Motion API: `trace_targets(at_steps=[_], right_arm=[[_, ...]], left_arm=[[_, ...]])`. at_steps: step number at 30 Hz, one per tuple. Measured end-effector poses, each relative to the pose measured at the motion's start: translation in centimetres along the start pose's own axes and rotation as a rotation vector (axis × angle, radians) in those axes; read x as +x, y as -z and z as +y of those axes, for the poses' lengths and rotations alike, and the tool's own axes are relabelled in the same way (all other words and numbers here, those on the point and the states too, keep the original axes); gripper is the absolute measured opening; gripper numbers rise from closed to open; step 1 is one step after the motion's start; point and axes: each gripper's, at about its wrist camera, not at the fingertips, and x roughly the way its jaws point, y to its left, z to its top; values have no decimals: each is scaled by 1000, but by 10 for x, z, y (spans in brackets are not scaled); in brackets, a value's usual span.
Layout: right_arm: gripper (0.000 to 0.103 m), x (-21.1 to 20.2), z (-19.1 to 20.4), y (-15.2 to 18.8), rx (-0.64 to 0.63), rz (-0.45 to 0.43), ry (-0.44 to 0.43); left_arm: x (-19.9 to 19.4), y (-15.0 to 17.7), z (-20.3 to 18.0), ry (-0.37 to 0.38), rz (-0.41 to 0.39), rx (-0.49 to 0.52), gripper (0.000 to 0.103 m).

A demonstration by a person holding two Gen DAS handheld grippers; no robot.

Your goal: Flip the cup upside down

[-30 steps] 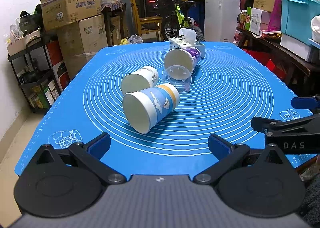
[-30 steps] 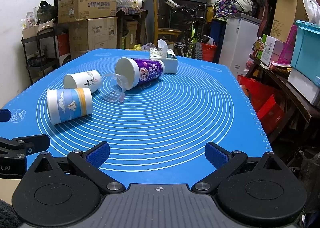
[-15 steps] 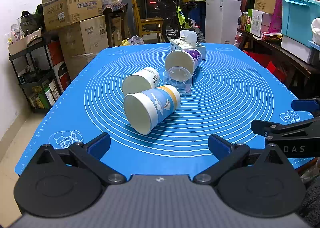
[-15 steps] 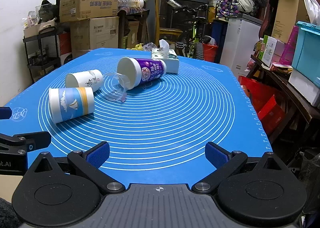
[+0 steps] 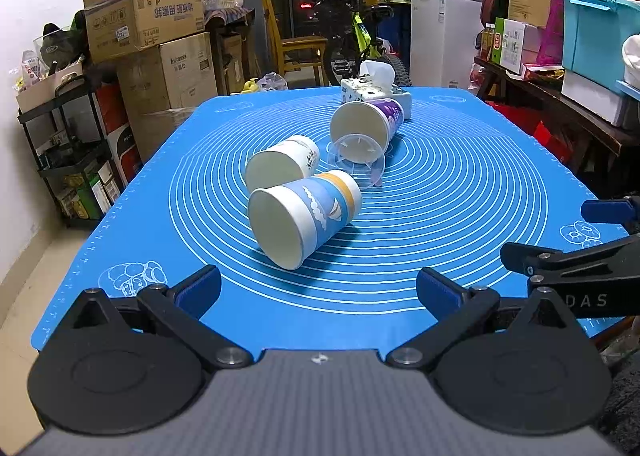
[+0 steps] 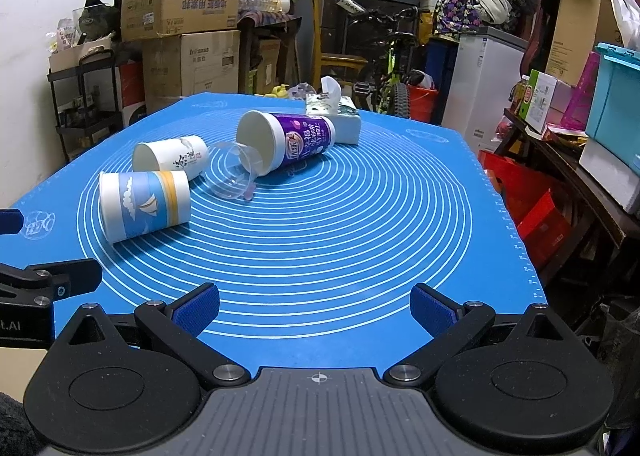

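Note:
Three paper cups lie on their sides on the blue mat (image 5: 460,184). The nearest is a blue, white and orange cup (image 5: 308,216), also in the right wrist view (image 6: 146,204). Behind it lie a small white cup (image 5: 282,168) (image 6: 172,158) and a tall purple cup (image 5: 366,124) (image 6: 286,142). A clear plastic cup (image 5: 358,160) (image 6: 234,176) lies at the purple cup's mouth. My left gripper (image 5: 318,288) is open and empty, just short of the blue cup's mouth. My right gripper (image 6: 314,306) is open and empty at the mat's near edge.
A tissue box (image 5: 376,90) (image 6: 334,112) stands behind the purple cup. Each gripper shows at the edge of the other's view: the right (image 5: 580,264), the left (image 6: 44,280). Cardboard boxes (image 5: 152,24), a bicycle (image 5: 360,40) and a shelf with bins (image 5: 592,40) surround the table.
Both grippers have edged slightly forward towards the cups, which look a little nearer. Nothing on the mat has moved and both grippers stay open.

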Motion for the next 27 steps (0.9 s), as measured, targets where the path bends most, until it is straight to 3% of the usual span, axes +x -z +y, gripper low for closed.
trace_targets(at_steps=[27], right_arm=[[101,1,0,0,4,2,3]], left_arm=[[2,3,0,-6,6,7,102]])
